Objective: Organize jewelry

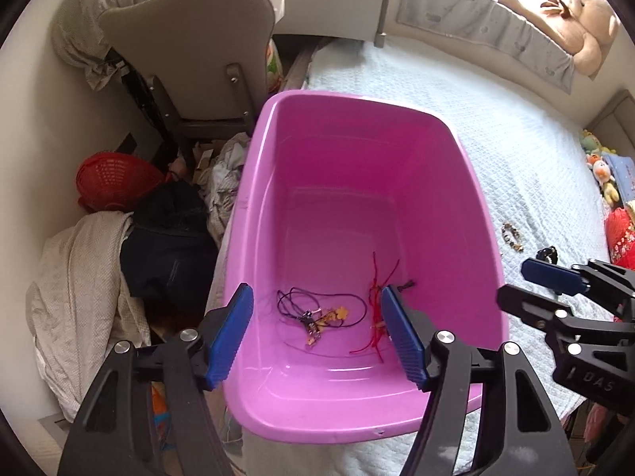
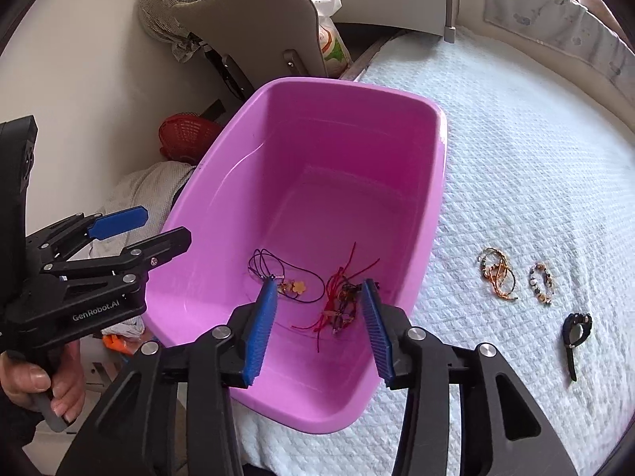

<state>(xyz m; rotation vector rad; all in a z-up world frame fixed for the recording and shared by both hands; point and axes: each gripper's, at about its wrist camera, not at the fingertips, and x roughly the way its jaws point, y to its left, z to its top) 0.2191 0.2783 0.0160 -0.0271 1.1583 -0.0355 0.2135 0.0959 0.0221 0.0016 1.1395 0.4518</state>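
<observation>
A pink plastic tub (image 1: 468, 182) (image 2: 432, 198) stands at the left edge of the bed. On its floor lie a black cord necklace with an orange flower charm (image 1: 317, 313) (image 2: 295, 286) and a tangle of red cord bracelets (image 1: 377, 317) (image 2: 339, 309). My left gripper (image 1: 315, 333) is open and empty above the tub's near end. My right gripper (image 2: 317, 327) is open and empty over the red tangle. On the bedspread to the right lie a brown beaded bracelet (image 2: 498, 273) (image 1: 512, 236), a pale beaded bracelet (image 2: 541, 282) and a black watch (image 2: 575, 335).
A white quilted bedspread (image 2: 535, 158) covers the bed. Left of the bed are a grey chair (image 1: 190, 39), a red basket (image 1: 115, 178), a dark bag (image 1: 170, 238) and piled clothes. Plush toys (image 1: 583, 27) sit at the far right.
</observation>
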